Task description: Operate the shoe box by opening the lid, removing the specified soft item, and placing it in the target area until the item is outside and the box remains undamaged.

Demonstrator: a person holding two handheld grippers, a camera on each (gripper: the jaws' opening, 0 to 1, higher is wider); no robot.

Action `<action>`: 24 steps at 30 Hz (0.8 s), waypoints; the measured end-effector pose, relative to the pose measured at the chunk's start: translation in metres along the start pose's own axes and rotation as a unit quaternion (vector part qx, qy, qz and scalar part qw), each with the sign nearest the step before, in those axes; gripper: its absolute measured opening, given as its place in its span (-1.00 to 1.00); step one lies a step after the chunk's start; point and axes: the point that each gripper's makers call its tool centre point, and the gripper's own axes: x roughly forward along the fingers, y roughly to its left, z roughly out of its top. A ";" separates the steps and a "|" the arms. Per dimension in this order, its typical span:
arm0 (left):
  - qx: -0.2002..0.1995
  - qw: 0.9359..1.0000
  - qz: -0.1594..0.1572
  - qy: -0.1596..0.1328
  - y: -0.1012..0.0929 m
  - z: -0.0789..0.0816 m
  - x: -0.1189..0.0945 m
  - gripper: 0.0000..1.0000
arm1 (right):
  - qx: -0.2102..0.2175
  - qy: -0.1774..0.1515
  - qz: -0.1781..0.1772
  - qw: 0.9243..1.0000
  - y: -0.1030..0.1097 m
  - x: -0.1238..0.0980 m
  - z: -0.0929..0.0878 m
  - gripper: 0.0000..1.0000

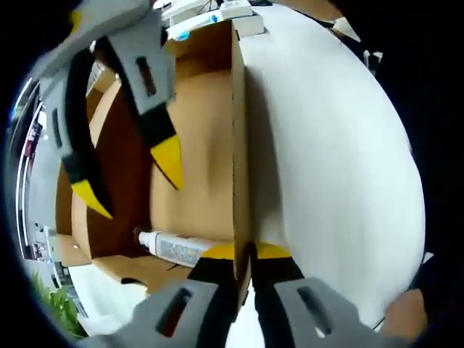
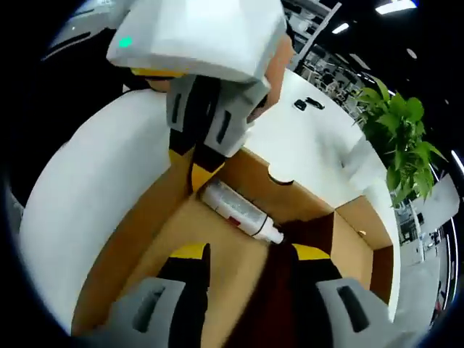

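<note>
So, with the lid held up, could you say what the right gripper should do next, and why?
Probably lower the right gripper onto the dark soft item in the shoe box. Its jaws are open above it, the left gripper clamps the lid, and the white bottle lies beside it, to avoid.

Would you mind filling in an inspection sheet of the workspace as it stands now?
Surface: white table, box standing on it.
Job's things: cardboard shoe box open, lid raised; dark red soft item lies inside.
Clutter: white bottle in the box.
Grippers: left gripper shut on lid edge; right gripper open, reaching into the box above the soft item.
Cables: nothing seen.
Surroundings: green plant beyond the table; shelving behind.
</note>
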 end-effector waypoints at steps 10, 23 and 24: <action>0.001 1.000 -0.002 -0.002 0.008 -0.004 0.001 -0.90 | -0.036 -0.005 0.071 0.997 0.005 0.031 0.012 -0.13; 0.005 1.000 -0.003 -0.005 0.010 -0.004 0.001 -0.90 | -0.042 0.000 0.102 0.994 -0.001 0.052 0.004 -0.29; 0.004 1.000 -0.003 -0.005 0.011 -0.004 0.001 -0.90 | -0.045 -0.002 0.101 0.994 -0.001 0.052 0.003 -0.29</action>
